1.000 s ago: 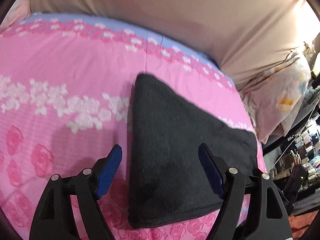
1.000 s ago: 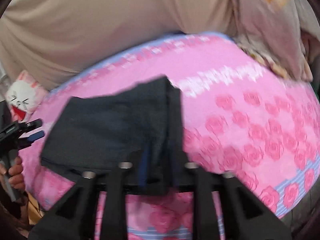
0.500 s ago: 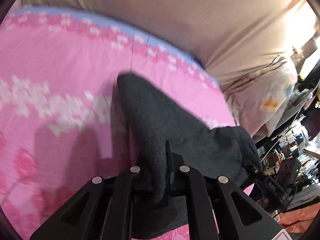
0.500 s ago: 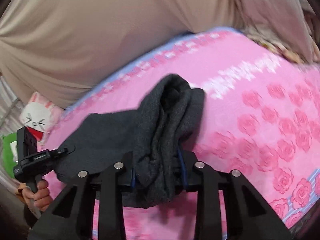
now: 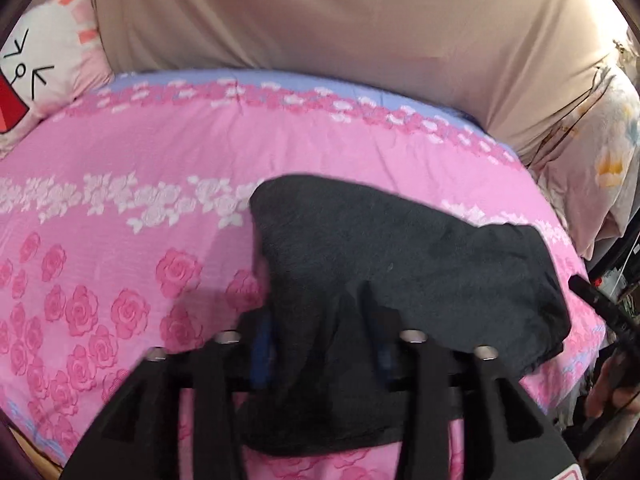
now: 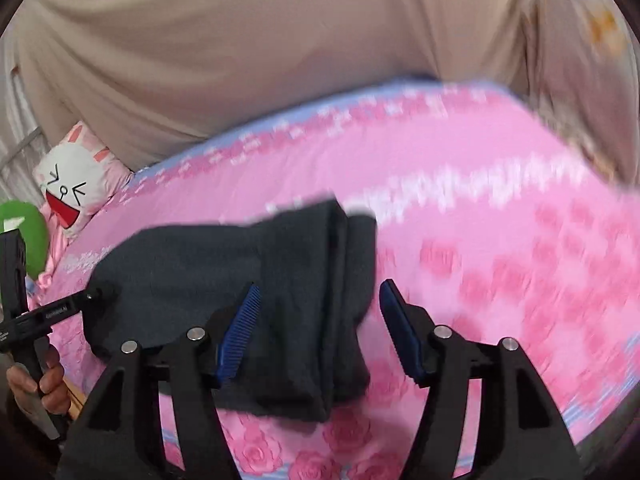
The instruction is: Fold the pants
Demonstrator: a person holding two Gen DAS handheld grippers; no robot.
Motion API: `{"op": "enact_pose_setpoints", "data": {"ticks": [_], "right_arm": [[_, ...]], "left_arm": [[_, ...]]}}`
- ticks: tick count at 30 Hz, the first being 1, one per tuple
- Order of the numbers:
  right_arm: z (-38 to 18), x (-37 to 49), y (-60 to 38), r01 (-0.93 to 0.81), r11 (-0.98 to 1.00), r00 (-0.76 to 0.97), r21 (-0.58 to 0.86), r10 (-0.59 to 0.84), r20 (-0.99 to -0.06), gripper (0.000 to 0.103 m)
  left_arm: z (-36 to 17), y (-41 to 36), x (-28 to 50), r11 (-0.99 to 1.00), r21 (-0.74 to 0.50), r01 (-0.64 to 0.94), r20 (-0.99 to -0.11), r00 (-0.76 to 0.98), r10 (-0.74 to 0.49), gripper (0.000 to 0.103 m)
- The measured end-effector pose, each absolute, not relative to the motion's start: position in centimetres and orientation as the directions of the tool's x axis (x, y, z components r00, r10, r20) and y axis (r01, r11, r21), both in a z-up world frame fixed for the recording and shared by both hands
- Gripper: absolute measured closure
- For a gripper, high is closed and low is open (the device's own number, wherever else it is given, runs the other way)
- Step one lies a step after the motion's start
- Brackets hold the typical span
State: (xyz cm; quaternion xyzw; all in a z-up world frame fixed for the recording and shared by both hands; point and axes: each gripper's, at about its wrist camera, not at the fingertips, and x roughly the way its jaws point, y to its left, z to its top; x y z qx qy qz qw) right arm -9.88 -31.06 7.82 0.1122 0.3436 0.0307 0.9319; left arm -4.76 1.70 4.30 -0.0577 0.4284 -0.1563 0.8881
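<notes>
The dark grey pants (image 5: pixel 400 248) lie folded in a thick bundle on the pink rose sheet (image 5: pixel 120 184), near the bed's front edge. My left gripper (image 5: pixel 322 344) straddles the bundle's near end. Its jaws are opening, with a loose ridge of cloth standing between the blue pads (image 5: pixel 261 346). From the other side, the pants (image 6: pixel 192 264) stretch off to the left, a doubled end lying toward me. My right gripper (image 6: pixel 318 316) is opening around that end. A strip of sheet shows between the cloth and its right pad (image 6: pixel 400 332).
A beige cloth (image 5: pixel 320 20) hangs behind the bed. A cartoon rabbit pillow (image 6: pixel 76 184) and a green object (image 6: pixel 24 236) sit at one end, a floral pillow (image 5: pixel 592 152) at the other. A hand (image 6: pixel 36 384) grips the left tool's handle.
Both grippers shut on the pants, lifted and carried the near edge over, then spread their jaws. The pants now lie in a shorter, thicker bundle.
</notes>
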Motion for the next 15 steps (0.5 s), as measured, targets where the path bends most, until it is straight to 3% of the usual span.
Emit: {"op": "enact_pose_setpoints", "data": {"ticks": [2,5,8,12,15], "right_arm": [[8.1,-7.8,-30.2,-0.013,0.977,0.755,0.213,0.15,-0.638,0.043],[4.9,-3.4,-30.0,0.049,0.98,0.664,0.194,0.113,-0.739,0.043],[2.7,-2.5,-30.3,0.052,0.96,0.635,0.274,0.18,-0.751,0.041],[2.5,-3.4,-30.4,0.052,0.957,0.65,0.285,0.184,-0.737,0.04],[2.4,-4.4,-30.8,0.06,0.948,0.659,0.311,0.196,-0.726,0.039]], "left_arm": [[4.6,1.1,-4.8,0.944,-0.241,0.225,-0.731,0.598,-0.329,0.045],[5.0,1.2,-4.7,0.952,-0.213,0.221,-0.733,0.608,-0.305,0.044],[5.2,3.8,-2.3,0.923,-0.338,0.183,-0.721,0.581,-0.379,0.029],[4.4,8.2,2.2,0.807,-0.577,0.124,-0.672,0.49,-0.555,0.028],[1.6,8.0,5.9,0.73,-0.679,0.077,-0.666,0.354,-0.656,0.028]]}}
